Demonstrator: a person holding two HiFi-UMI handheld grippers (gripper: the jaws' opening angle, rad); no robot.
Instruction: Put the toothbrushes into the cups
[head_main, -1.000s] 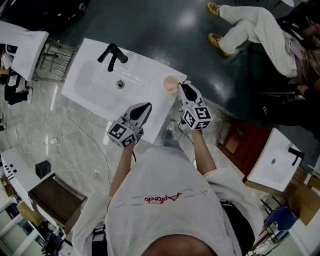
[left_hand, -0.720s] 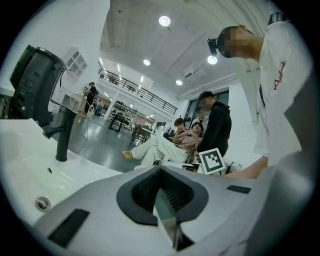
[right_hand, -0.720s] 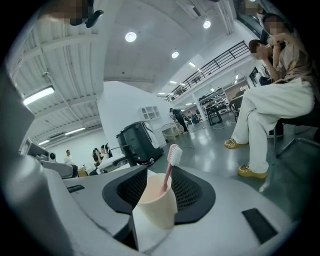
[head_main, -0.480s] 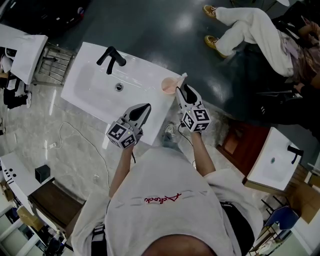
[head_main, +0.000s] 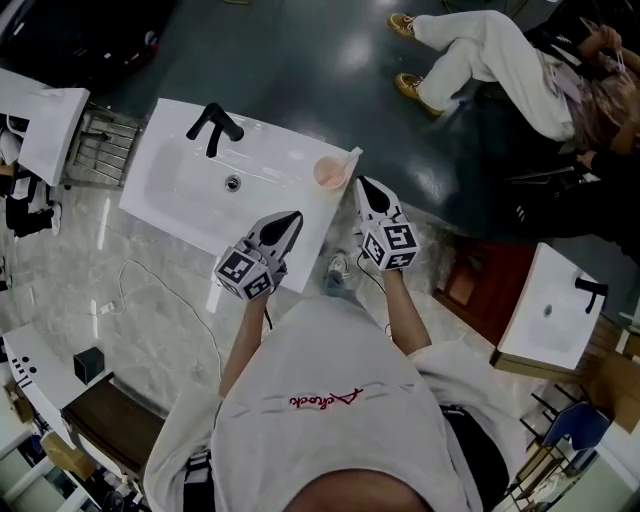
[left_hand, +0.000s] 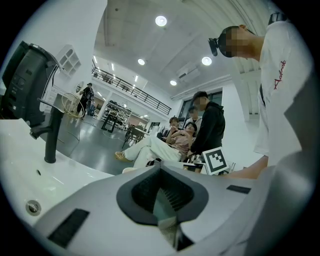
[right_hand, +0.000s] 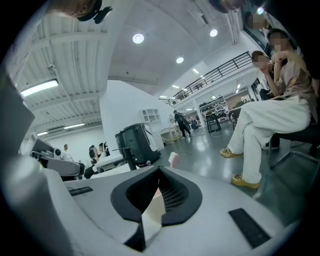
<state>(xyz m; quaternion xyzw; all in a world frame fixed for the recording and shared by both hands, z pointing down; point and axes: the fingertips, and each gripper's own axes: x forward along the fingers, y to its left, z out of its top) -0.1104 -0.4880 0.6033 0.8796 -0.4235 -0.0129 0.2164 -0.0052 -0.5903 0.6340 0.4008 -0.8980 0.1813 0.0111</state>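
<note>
Both sets of jaws are empty. Nearest, the left gripper waits above the near rim of the sink, all but closed on nothing, apparently idle. Just beyond, to the right, the right gripper has just been closing with nothing between its jaws, probably because a toothbrush already leans in the pink cup at the far right corner. Far left stands the faucet.

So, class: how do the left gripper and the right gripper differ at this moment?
The left gripper clamps a greenish toothbrush; the right gripper, jaws just closed further, clamps a cream toothbrush. Left sits over the basin; right beside the pink cup. Both point forward.
</note>
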